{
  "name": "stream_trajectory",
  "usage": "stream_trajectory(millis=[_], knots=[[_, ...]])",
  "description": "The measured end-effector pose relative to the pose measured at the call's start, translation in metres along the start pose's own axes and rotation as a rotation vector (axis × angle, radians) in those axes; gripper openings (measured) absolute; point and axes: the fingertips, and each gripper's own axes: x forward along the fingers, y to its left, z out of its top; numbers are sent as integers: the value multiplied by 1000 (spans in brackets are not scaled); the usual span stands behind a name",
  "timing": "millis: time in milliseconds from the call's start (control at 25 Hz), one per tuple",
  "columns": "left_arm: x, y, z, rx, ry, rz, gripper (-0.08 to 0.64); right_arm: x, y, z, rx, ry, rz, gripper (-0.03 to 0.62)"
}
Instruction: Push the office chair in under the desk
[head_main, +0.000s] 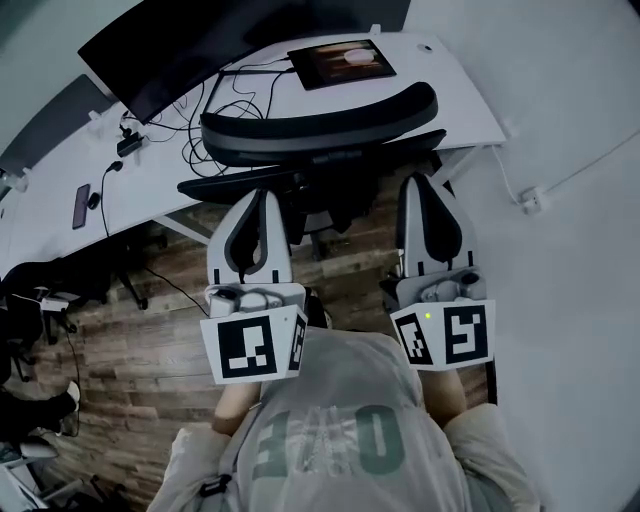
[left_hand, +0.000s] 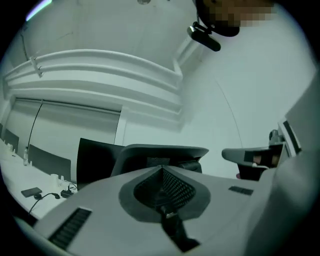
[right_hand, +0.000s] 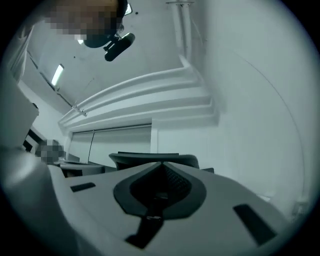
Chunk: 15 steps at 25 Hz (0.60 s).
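The black office chair (head_main: 320, 125) stands with its curved backrest top against the white desk (head_main: 455, 85), its seat partly beneath. My left gripper (head_main: 262, 195) points at the chair's back on the left side, jaws shut with nothing between them. My right gripper (head_main: 426, 180) is level with it on the right, also shut and empty. Whether either tip touches the chair I cannot tell. In the left gripper view the closed left gripper (left_hand: 161, 169) aims at the backrest rim (left_hand: 165, 150). The right gripper view shows the right gripper (right_hand: 161, 165) below the same rim (right_hand: 150, 159).
On the desk are a dark monitor (head_main: 150, 50), a tablet (head_main: 340, 62), tangled cables (head_main: 215, 105) and a phone (head_main: 80, 205). Wood floor (head_main: 150, 340) lies under the chair. A wall socket (head_main: 530, 200) with a cable sits at the right. Another chair's base (head_main: 30, 290) stands at the left.
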Motion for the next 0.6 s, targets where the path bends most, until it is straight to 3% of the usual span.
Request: stream_trajectory(millis=[200, 600], knots=[[-5, -13, -5, 36, -7, -6, 15, -10, 16, -34, 41, 83, 37, 20], [-4, -2, 0, 24, -13, 14, 15, -5, 17, -34, 31, 81, 40, 20]])
